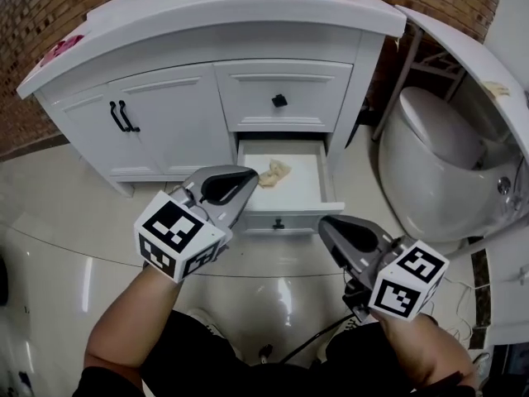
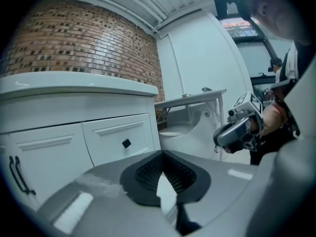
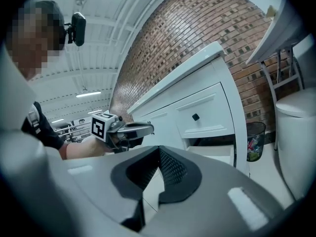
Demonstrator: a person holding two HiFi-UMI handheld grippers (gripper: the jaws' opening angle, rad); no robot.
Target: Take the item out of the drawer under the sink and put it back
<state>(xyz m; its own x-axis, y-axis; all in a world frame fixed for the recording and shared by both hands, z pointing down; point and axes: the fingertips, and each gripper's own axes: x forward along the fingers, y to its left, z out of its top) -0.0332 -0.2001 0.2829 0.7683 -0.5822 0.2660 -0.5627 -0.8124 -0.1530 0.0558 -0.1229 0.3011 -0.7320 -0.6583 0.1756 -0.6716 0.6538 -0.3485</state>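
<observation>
Closest to the camera are the person's forearms [image 1: 132, 321], each with a hand-held gripper out front. The left hand-held gripper [image 1: 246, 180] has its jaws pressed together with nothing between them. The right hand-held gripper [image 1: 326, 226] looks the same, pads meeting at the tip and empty. Both are held roughly level, tipped a bit down.

Ahead of both is the big white vanity cabinet [image 1: 173, 114] with its white worktop [image 1: 248, 7]. Off to the right of the right hand-held gripper there's a white toilet [image 1: 430, 155]. Ahead and left of the left hand-held gripper are the cabinet doors with two black handles [image 1: 124, 116].

Straight ahead, between the two tips and lower down, the bottom drawer [image 1: 302, 176] is pulled out. In the right gripper view a dark mesh bin [image 3: 255, 139] stands past the cabinet's far corner, beside the toilet.

The crumpled beige item [image 1: 274, 172] is lying inside the open drawer on its left side. In the head view it sits just past the left hand-held gripper's tip. Neither one has it in its jaws. Right above that drawer is a closed one with a small black knob [image 1: 279, 100].
</observation>
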